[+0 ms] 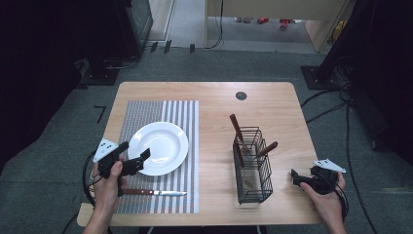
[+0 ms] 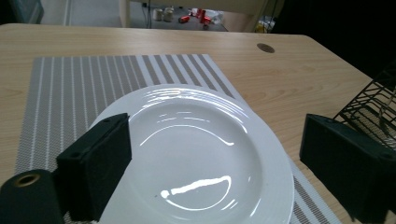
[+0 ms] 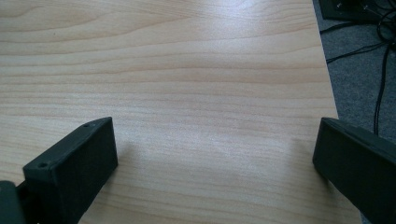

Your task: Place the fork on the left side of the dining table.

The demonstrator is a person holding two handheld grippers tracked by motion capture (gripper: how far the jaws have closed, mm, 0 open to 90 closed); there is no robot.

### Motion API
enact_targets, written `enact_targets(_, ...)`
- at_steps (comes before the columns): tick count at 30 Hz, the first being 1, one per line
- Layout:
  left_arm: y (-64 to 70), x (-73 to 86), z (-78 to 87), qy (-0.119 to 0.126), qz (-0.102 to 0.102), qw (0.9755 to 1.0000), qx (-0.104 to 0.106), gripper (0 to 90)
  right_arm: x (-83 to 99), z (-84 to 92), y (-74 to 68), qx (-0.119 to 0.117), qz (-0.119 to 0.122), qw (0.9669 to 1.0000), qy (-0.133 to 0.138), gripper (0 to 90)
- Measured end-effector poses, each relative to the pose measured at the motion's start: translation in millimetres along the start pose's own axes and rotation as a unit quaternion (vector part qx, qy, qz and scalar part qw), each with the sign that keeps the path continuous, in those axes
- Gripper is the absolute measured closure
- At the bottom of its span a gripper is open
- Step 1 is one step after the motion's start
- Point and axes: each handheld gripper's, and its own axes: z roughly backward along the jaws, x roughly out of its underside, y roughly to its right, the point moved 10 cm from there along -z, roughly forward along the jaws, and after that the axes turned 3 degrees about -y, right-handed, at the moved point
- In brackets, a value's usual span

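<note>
A white plate (image 1: 159,146) lies on a striped grey placemat (image 1: 180,109) at the table's left. My left gripper (image 1: 134,155) hovers open at the plate's near-left rim; the left gripper view has the plate (image 2: 201,154) between its two wide-apart jaws. A wood-handled knife (image 1: 155,193) lies on the mat just in front of the plate. A black wire basket (image 1: 253,168) right of centre holds several wood-handled utensils (image 1: 237,129). My right gripper (image 1: 298,178) rests open near the table's right front edge, over bare wood (image 3: 210,116) with nothing between its jaws.
The wooden table (image 1: 272,105) has a round cable hole (image 1: 241,95) at the back. Its right edge (image 3: 327,79) runs close beside my right gripper, with grey floor and cables (image 3: 380,70) beyond. The basket's wire corner (image 2: 373,105) stands right of the plate.
</note>
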Motion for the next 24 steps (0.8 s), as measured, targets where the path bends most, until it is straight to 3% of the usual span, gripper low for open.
enact_targets(5,19.4,-11.8,-10.3,-0.004,-0.008,0.9999,0.011,6.5,0.0,0.0,0.0,0.0,0.0,1.0,0.0,0.0)
enact_targets(9,38.6,-21.6,-21.4,-0.008,-0.008,0.9993,0.037,2.6,0.0,0.0,0.0,0.0,0.0,1.0,0.0,0.0)
enact_targets(13,57.3,-28.8,-34.6,-0.012,-0.016,0.9986,0.049,2.6,0.0,0.0,0.0,0.0,0.0,1.0,0.0,0.0)
enact_targets(18,75.8,-41.5,-50.8,-0.01,-0.01,0.9977,0.067,2.6,0.0,0.0,0.1,0.0,0.0,1.0,0.0,0.0)
enact_targets(24,103.7,-50.5,-72.2,-0.022,-0.029,0.9961,0.081,2.8,-0.1,-0.1,0.0,0.0,0.0,1.0,0.001,0.0)
